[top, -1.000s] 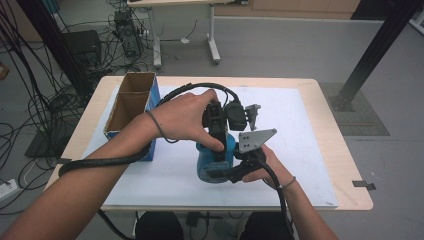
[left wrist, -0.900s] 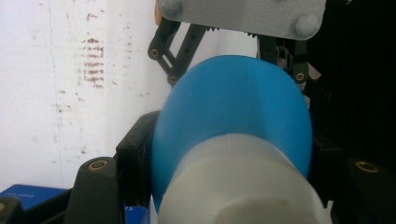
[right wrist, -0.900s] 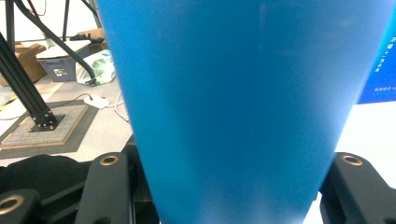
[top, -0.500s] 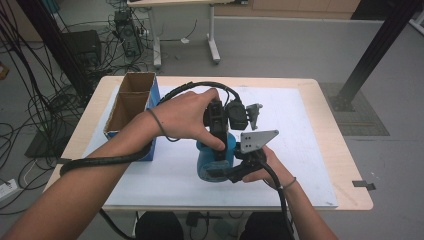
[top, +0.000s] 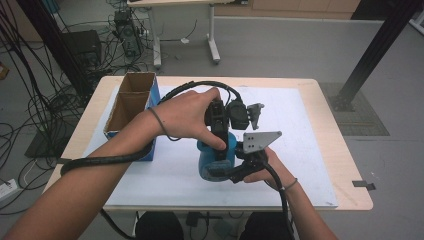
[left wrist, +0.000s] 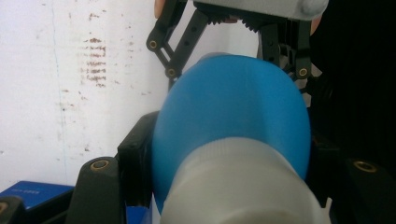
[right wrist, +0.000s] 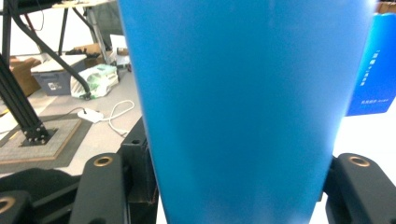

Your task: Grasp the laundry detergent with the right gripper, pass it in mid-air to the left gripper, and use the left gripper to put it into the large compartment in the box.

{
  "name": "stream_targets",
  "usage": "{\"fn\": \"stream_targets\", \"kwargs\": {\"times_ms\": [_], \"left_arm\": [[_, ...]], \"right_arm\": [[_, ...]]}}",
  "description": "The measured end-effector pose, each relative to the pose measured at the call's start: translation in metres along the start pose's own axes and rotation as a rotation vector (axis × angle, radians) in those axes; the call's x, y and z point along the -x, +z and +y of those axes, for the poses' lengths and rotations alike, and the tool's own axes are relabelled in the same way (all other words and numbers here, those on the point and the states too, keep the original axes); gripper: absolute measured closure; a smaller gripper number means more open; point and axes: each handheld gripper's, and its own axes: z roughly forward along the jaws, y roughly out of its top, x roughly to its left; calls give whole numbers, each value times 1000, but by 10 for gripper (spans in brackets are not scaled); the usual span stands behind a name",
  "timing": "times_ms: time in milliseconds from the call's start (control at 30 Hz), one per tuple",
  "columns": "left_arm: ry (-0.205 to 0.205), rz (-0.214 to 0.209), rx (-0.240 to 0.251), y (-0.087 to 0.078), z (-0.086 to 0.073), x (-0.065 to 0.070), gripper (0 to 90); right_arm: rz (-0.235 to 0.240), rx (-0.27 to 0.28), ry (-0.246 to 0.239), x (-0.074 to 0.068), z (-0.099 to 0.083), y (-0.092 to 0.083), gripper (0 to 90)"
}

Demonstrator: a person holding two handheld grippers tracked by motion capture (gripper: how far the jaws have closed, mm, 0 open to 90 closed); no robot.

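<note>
A blue bottle (top: pixel 207 161) with a pale cap stands upright on the white sheet at mid-table. My left gripper (top: pixel 222 149) comes down from above and is shut on the bottle's top; in the left gripper view its jaws flank the pale cap (left wrist: pixel 233 186) and the blue shoulder (left wrist: pixel 233 107). My right gripper (top: pixel 220 171) reaches in level from the near side, and its jaws hug the bottle's blue body (right wrist: pixel 233 107). Those jaws have just been opening slightly, though both pads still look to be touching the bottle. The right gripper's fingers (left wrist: pixel 170 60) also show beyond the bottle in the left gripper view.
An open cardboard box with blue sides (top: pixel 129 107) stands at the table's left, close to the left forearm. The white sheet (top: pixel 305 150) covers most of the wooden table (top: pixel 350 200). Black cables trail from both grippers. Table legs and cables lie on the floor beyond.
</note>
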Motion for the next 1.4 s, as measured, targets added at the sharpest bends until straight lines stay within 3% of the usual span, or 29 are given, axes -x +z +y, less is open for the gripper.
{"fn": "stream_targets", "kwargs": {"times_ms": [433, 633, 967, 1400], "left_arm": [[-14, 3, 6, 0, -1, -1, 370], [-18, 1, 15, -4, -2, -3, 370], [-12, 4, 5, -6, 0, -1, 370], [-16, -7, 8, -7, -2, -4, 370]], "right_arm": [[-25, 5, 30, -2, -5, -1, 121], [-37, 25, 4, -5, -7, -2, 11], [-52, 32, -1, -6, -9, -10, 2], [-87, 72, 23, -8, -20, -41, 4]]}}
